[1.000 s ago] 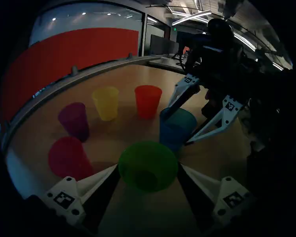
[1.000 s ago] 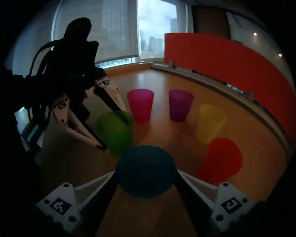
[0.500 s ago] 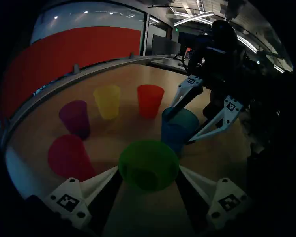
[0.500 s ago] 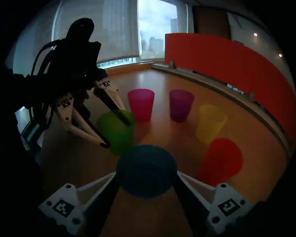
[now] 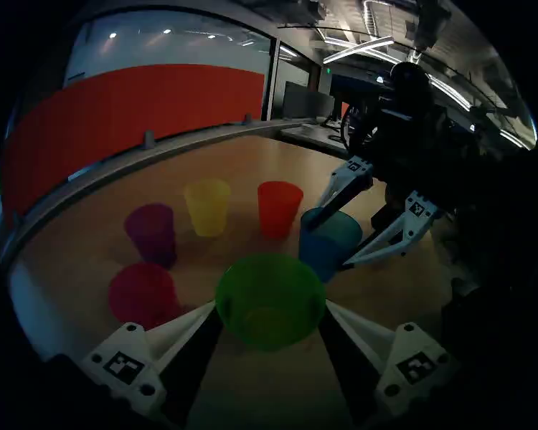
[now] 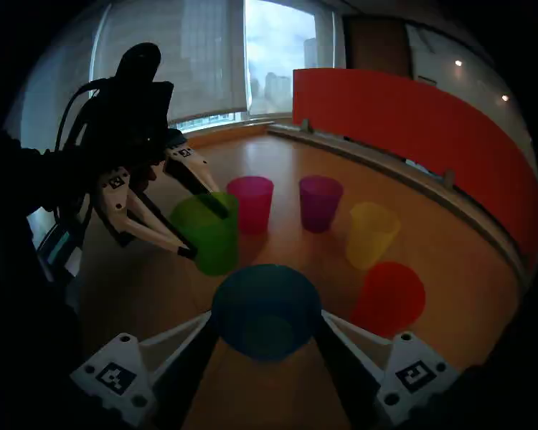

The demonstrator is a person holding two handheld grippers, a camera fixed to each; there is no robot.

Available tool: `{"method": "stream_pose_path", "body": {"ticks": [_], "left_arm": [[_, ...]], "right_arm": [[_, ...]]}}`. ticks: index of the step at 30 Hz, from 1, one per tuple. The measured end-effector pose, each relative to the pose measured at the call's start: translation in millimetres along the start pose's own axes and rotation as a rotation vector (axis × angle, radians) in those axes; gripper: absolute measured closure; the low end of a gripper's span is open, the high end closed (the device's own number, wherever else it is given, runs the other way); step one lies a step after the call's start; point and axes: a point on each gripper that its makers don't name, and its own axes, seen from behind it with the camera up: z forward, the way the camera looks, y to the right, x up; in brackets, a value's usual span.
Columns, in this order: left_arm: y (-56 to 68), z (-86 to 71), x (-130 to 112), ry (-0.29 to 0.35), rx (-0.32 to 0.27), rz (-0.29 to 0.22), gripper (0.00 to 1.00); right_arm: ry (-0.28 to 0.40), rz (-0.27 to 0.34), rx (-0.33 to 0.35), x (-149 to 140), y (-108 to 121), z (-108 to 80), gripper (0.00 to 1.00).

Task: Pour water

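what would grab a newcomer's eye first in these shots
Two bright cups up close: a green cup held by the left gripper and a blue cup held by the right gripper. Beyond them a magenta cup, a purple cup, a yellow cup and a red cup stand in an arc on the wooden table, with a long red panel behind.

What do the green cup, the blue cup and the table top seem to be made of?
Green cup: probably thin translucent plastic, smooth; light glows through its wall.
Blue cup: seemingly the same plastic, darker, with a thin even rim.
Table top: wood or wood-look laminate, I cannot tell which; warm brown, with a soft sheen that mirrors the cups faintly.
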Motion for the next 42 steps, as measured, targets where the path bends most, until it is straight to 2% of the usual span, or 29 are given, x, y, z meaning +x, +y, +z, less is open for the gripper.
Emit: {"method": "stream_pose_path", "body": {"ticks": [11, 20, 29, 35, 42], "left_arm": [[-8.0, -27.0, 48, 0.104, 0.064, 0.053, 0.14], [-13.7, -45.2, 82, 0.177, 0.102, 0.066, 0.14], [-13.5, -51.5, 97, 0.213, 0.111, 0.082, 0.14], [-11.8, -53.6, 104, 0.239, 0.105, 0.076, 0.14], [-13.7, -58.2, 112, 0.267, 0.113, 0.079, 0.14]], "right_arm": [[0.104, -0.018, -0.054, 51, 14, -34.4, 0.11], [0.2, -0.022, -0.083, 86, 21, -56.3, 0.11], [0.304, -0.026, -0.093, 109, 22, -68.7, 0.11], [0.36, -0.008, -0.098, 117, 25, -71.5, 0.11], [0.425, -0.016, -0.109, 130, 27, -77.3, 0.11]]}}
